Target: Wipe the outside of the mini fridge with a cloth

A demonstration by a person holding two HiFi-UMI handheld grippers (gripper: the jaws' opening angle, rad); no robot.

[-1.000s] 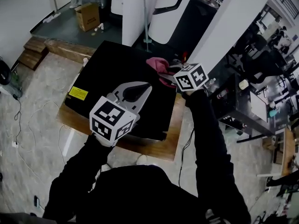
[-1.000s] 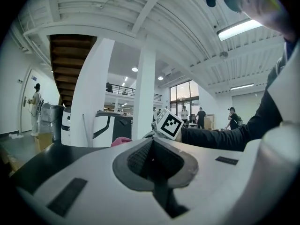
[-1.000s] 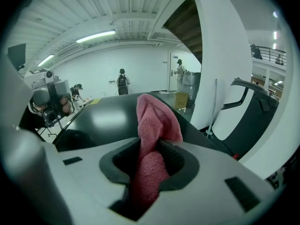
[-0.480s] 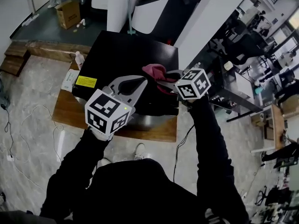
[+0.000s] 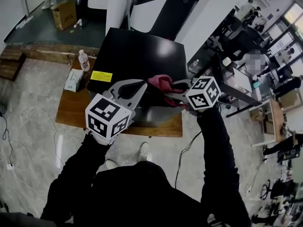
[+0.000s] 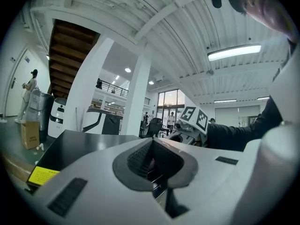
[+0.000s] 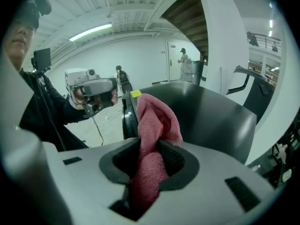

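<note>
Head view: right gripper [image 5: 171, 90] pinches cloth [image 5: 159, 82]; left gripper [image 5: 141, 86] hovers closed.

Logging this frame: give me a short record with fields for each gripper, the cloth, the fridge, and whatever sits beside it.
left gripper: jaws together, nothing held, above the fridge's near side
right gripper: jaws clamped on the cloth
cloth: pink, bunched, sticking out past the jaws at the fridge's near top edge; contact unclear
mini fridge: black, yellow label on top, standing on a wooden platform
beside fridge: water bottle and a small green-and-white pack, both on the platform
</note>
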